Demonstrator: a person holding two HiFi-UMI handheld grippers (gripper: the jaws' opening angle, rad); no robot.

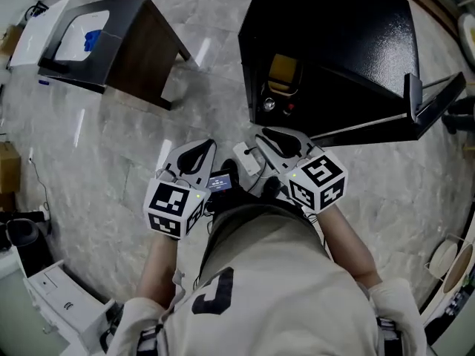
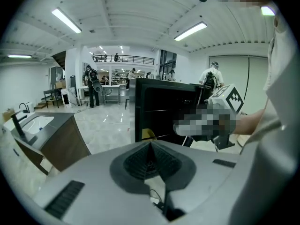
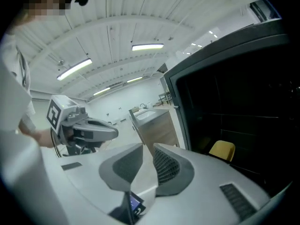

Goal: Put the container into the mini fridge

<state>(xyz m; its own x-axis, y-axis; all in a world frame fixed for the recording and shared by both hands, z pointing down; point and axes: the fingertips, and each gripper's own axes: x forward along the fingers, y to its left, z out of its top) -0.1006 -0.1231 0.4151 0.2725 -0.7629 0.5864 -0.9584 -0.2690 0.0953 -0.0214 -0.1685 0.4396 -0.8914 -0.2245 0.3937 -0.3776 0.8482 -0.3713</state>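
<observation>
The black mini fridge (image 1: 334, 35) stands on the floor ahead of me with its door (image 1: 427, 102) swung open to the right. A yellow container (image 1: 283, 73) sits inside the dark opening; it also shows in the left gripper view (image 2: 147, 134) and the right gripper view (image 3: 221, 150). Both grippers are held close to my body, short of the fridge front. My left gripper (image 1: 197, 156) is shut, its pads meeting with nothing between them. My right gripper (image 1: 280, 143) stands a narrow gap open and empty.
A dark brown table (image 1: 137, 50) with a white basin (image 1: 80, 37) holding something blue stands at the upper left. A white appliance (image 1: 56, 299) is at the lower left. Marble floor (image 1: 111, 162) lies between table and fridge. Several people stand far off in the hall (image 2: 93, 86).
</observation>
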